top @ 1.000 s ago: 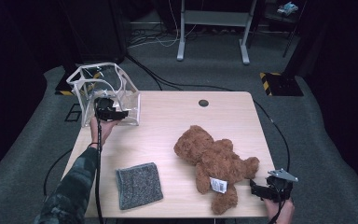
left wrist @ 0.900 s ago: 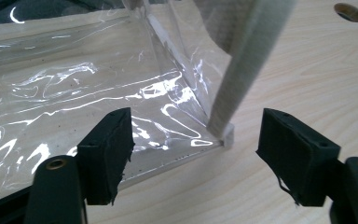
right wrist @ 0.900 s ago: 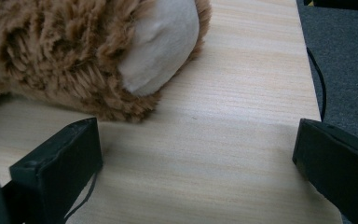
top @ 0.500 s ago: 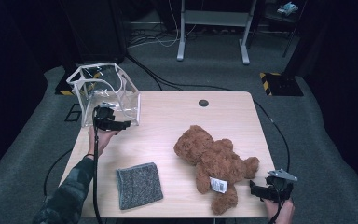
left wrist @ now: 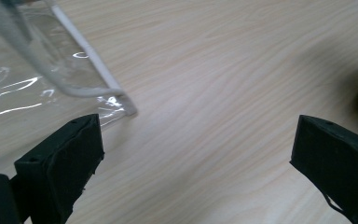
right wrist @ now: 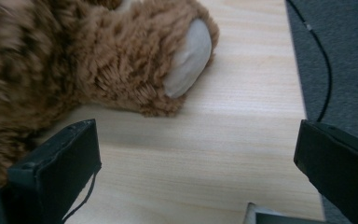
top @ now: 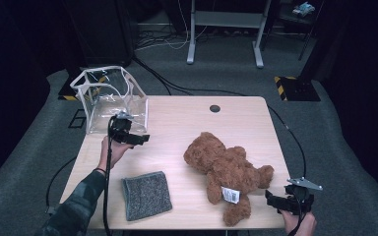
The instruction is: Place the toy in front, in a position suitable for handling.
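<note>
The left gripper [top: 139, 139] has pulled back from the clear plastic bag [top: 109, 98] toward the person and its jaws have just been opening; they now stand wide apart w/ nothing between them, only bare counter [left wrist: 205, 93] in the gap. In the left gripper view the bag's bottom corner sits just beyond the left-hand jaw, not touching. That likely means the bag has been let go where it's wanted, mouth up, ready to be filled, & the left hand is free for the next thing. The right gripper [top: 274, 199] is also spread, holding nothing; the teddy bear [top: 226, 169] lies just ahead of it and to its left, a pale-soled foot [right wrist: 189, 58] closest in the right gripper view, no contact yet. Probably the bear is next to be grabbed. Materials: bag is thin see-through vinyl w/ white piping along its edges, boxy, glossy, holds its shape but looks floppy. Bear is shaggy brown plush, soft & squashy, lying sprawled, w/ a white sewn-in tag [top: 230, 194] near its leg. A grey cloth [top: 146, 194] lies flat near the counter's front edge, behind and to the side of the left gripper: roughly square, nubbly, speckled weave. The counter is smooth pale wood-grain w/ a round cable hole [top: 214, 108] far beyond both grippers.
</note>
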A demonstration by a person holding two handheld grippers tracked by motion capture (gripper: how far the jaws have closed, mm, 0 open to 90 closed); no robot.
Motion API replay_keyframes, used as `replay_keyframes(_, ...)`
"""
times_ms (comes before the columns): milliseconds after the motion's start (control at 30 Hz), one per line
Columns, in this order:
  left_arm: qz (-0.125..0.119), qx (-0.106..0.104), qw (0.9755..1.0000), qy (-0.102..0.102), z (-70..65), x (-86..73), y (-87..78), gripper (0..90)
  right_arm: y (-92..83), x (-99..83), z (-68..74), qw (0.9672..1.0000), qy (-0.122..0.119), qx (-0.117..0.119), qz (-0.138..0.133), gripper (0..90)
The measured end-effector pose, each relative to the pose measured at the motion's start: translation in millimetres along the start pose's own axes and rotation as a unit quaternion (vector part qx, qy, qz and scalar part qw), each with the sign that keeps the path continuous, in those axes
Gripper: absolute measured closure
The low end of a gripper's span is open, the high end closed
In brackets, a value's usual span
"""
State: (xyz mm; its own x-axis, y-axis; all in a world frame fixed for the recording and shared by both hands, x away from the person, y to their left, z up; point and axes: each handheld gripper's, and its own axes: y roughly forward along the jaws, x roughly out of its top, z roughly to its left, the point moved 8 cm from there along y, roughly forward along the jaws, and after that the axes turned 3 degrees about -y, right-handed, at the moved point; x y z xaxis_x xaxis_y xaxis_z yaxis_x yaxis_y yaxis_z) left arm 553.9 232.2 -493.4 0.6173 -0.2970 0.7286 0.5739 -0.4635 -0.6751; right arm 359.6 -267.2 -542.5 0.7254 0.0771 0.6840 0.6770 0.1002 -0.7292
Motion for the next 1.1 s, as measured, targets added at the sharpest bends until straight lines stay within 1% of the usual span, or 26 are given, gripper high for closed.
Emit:
replay_keyframes(33,0.0,0.0,1.0,0.0,0.0,0.0,0.0,0.9,0.0,0.0,0.0,1.0,0.0,0.0,0.0,0.0)
replay_keyframes(67,-0.001,-0.007,1.0,0.007,-8.2,1.0,1.2,0.9,-7.5,5.1,3.2,1.0,0.004,0.0,-0.006,0.0)
replay_keyframes(100,-0.001,-0.007,1.0,0.007,-8.2,1.0,1.2,0.8,-7.5,5.1,3.2,1.0,0.004,0.0,-0.006,0.0)
replay_keyframes(200,-0.001,-0.022,0.9996,0.02,-24.3,0.6,4.9,0.4,-15.7,11.2,9.0,0.9999,0.004,0.007,-0.01,0.0)
replay_keyframes(233,-0.007,-0.033,0.9992,0.022,-34.0,0.3,7.3,0.7,-19.9,15.5,12.7,0.9999,-0.006,0.007,-0.01,0.0)
replay_keyframes(267,-0.007,-0.033,0.9992,0.022,-34.0,0.3,7.3,0.8,-19.9,15.5,12.7,0.9999,-0.006,0.007,-0.01,0.0)
replay_keyframes(333,-0.007,-0.056,0.9983,0.017,-45.5,-0.4,12.3,0.7,-25.5,22.3,20.4,0.9998,-0.011,0.007,-0.013,0.0)
replay_keyframes(367,-0.011,-0.06,0.9979,0.021,-52.9,0.3,14.8,1.1,-26.5,24.9,23.1,0.9997,-0.014,0.011,-0.016,0.0)
replay_keyframes(400,-0.011,-0.06,0.9979,0.021,-52.9,0.3,14.8,1.6,-26.5,24.9,23.1,0.9997,-0.014,0.011,-0.016,0.0)
replay_keyframes(433,-0.006,-0.067,0.9973,0.029,-59.5,-0.1,17.3,1.6,-27.1,26.5,25.5,0.9997,-0.016,0.013,-0.015,0.0)
replay_keyframes(467,-0.006,-0.069,0.9971,0.03,-62.9,-0.1,18.8,1.6,-28.5,29.8,30.5,0.9995,-0.02,0.018,-0.017,0.0)
replay_keyframes(500,-0.003,-0.076,0.9965,0.036,-71.4,-0.3,21.4,1.8,-29.6,34.2,36.6,0.999,-0.024,0.029,-0.022,0.0)
replay_keyframes(533,0.001,-0.08,0.996,0.041,-75.9,-0.8,22.6,2.0,-30.2,36.0,39.0,0.9989,-0.025,0.031,-0.024,0.0)
replay_keyframes(567,0.001,-0.08,0.996,0.041,-75.9,-0.8,22.6,2.1,-30.2,36.0,39.0,0.9989,-0.025,0.031,-0.024,0.0)
replay_keyframes(667,0.01,-0.092,0.9937,0.063,-93.6,-0.7,28.4,2.6,-32.5,46.0,51.2,0.9976,-0.029,0.051,-0.036,0.5)
replay_keyframes(700,0.01,-0.092,0.9937,0.063,-93.6,-0.7,28.4,2.6,-32.5,46.0,51.2,0.9976,-0.029,0.051,-0.036,0.5)
replay_keyframes(733,0.014,-0.099,0.9924,0.072,-102.1,-0.7,31.7,3.2,-33.4,50.8,59.1,0.9968,-0.035,0.06,-0.04,1.3)
replay_keyframes(767,0.014,-0.099,0.9924,0.072,-102.1,-0.7,31.7,3.5,-33.4,50.8,59.1,0.9968,-0.035,0.06,-0.04,1.3)
replay_keyframes(800,0.018,-0.107,0.9914,0.072,-108.7,-1.8,33.9,3.5,-33.3,52.1,61.6,0.9966,-0.039,0.061,-0.04,1.6)
replay_keyframes(833,0.024,-0.113,0.9899,0.082,-115.8,-4.0,37.6,4.4,-32.8,56.1,69.2,0.9959,-0.047,0.065,-0.043,2.3)
replay_keyframes(867,0.024,-0.113,0.9899,0.082,-115.8,-4.0,37.6,4.4,-32.8,56.1,69.2,0.9959,-0.047,0.065,-0.043,2.3)
replay_keyframes(900,0.031,-0.121,0.9887,0.082,-121.5,-6.1,40.2,4.4,-32.8,57.3,71.5,0.9956,-0.05,0.066,-0.044,3.0)
replay_keyframes(933,0.031,-0.128,0.9878,0.084,-125.0,-6.4,42.2,4.7,-33.1,59.9,74.9,0.995,-0.053,0.066,-0.053,4.6)
replay_keyframes(967,0.03,-0.133,0.9869,0.087,-130.6,-6.1,44.4,5.8,-31.1,61.9,80.1,0.9945,-0.058,0.071,-0.052,4.8)
replay_keyframes(1000,0.03,-0.133,0.9869,0.087,-130.6,-6.1,44.4,6.2,-29.7,62.7,80.9,0.9942,-0.061,0.072,-0.052,4.9)
replay_keyframes(1100,0.035,-0.144,0.9841,0.098,-139.8,-7.0,48.1,7.0,-26.0,63.9,84.1,0.994,-0.064,0.076,-0.046,5.6)
